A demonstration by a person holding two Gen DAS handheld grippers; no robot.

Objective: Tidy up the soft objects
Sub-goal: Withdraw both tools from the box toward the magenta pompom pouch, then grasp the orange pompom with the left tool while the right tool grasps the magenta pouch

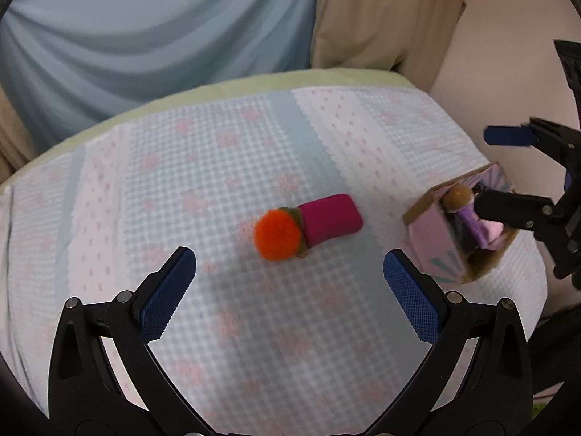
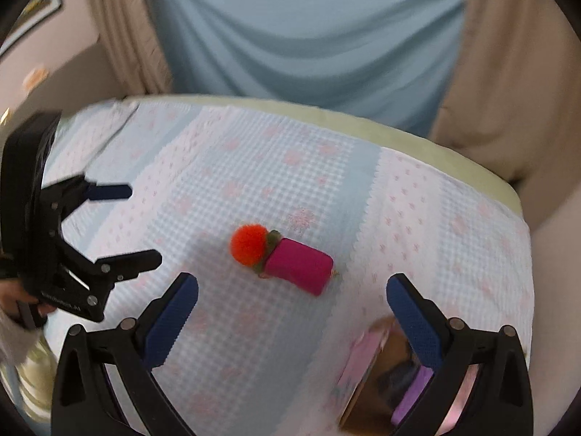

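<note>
This looks like a room in a home, because there are beige curtains (image 2: 123, 32) beside a blue drape (image 2: 308, 32), a framed picture (image 2: 34, 9) on the wall, and a quilted cloth (image 1: 218, 167) with pink flowers.

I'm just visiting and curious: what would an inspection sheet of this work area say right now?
Surface: bed cover, blue checks with pink flowers.
Job's things: orange-haired doll lying loose mid-cover; pink box holding a purple doll.
Clutter: nothing seen.
Grippers: left claw open, empty, before the orange-haired doll; right claw open, one finger reaching into the box.
Cables: nothing seen.
Surroundings: blue curtain, beige drapes.
</note>
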